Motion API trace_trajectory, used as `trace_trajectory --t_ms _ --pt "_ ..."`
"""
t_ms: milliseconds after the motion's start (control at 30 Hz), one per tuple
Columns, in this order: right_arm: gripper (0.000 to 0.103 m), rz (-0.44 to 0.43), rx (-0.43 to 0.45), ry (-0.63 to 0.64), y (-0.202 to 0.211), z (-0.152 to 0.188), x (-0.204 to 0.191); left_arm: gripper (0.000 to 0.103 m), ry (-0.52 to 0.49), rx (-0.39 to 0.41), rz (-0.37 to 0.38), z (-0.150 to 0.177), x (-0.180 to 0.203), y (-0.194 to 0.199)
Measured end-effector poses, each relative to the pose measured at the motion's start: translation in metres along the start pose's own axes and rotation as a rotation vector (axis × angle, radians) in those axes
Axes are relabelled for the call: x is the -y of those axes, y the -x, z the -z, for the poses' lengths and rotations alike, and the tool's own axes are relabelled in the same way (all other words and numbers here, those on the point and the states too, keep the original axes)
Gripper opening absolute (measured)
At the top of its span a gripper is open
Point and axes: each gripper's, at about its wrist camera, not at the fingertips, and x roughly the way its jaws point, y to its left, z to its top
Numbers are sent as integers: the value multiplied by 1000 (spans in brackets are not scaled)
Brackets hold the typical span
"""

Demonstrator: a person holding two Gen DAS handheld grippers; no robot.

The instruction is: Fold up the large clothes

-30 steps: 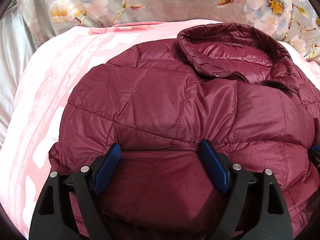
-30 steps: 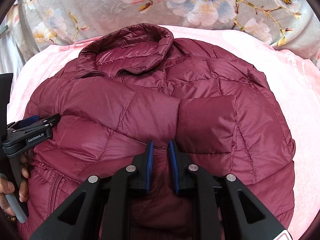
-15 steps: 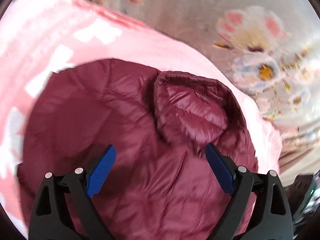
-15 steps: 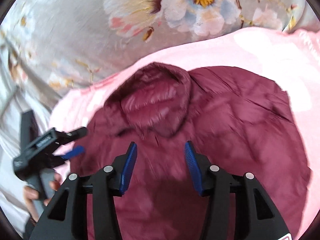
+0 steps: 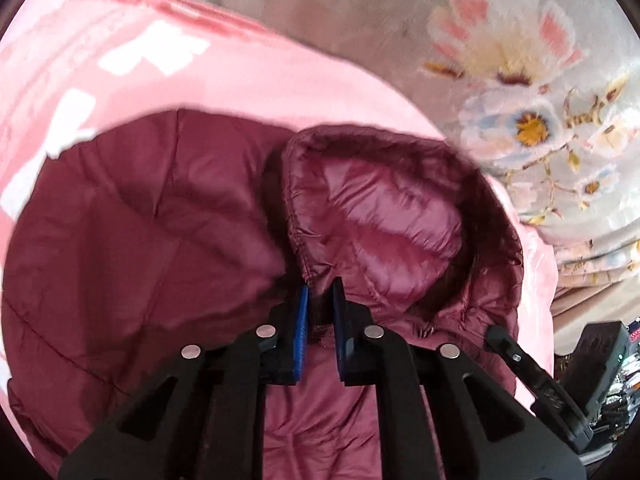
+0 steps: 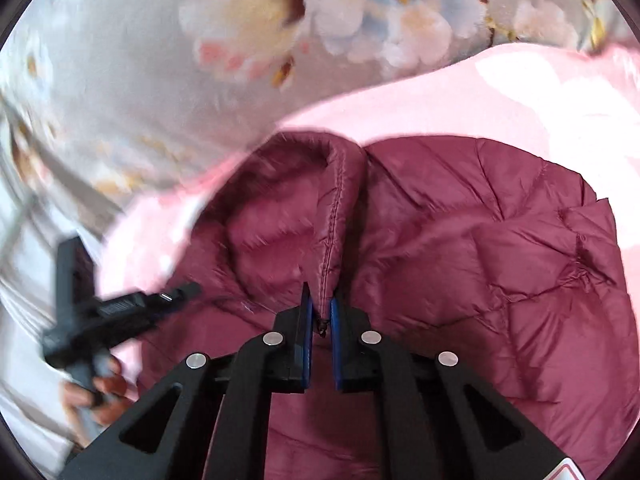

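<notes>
Both grippers clamped on the collar of the maroon puffer jacket [image 5: 160, 216] — jacket lying on the pink blanket [image 5: 200, 72].

We note the left gripper [image 5: 319, 300] has just closed, its blue pads pinching the collar [image 5: 380, 208] at the stitched edge on one side; the right gripper [image 6: 320, 312] has likewise just closed on the collar's other front edge, by the zipper end. The quilted body spreads out from the collar toward us. Beyond the collar, past the blanket's far edge, we see floral bedding [image 6: 280, 20]. A hand [image 6: 96, 396] holds the left gripper's handle — well left of the collar.
</notes>
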Motion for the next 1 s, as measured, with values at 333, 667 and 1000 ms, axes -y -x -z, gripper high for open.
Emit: trace_trajectory --t_ms 333,667,1000 --pt "9 91 -39 81 -31 17 9 14 -190 114 -145 27 13 -27" --pt "11 192 150 169 39 1 -16 38 -233 234 -228 17 37 33" --pt "1 326 -3 202 -38 6 1 39 -241 146 -346 22 25 -33"
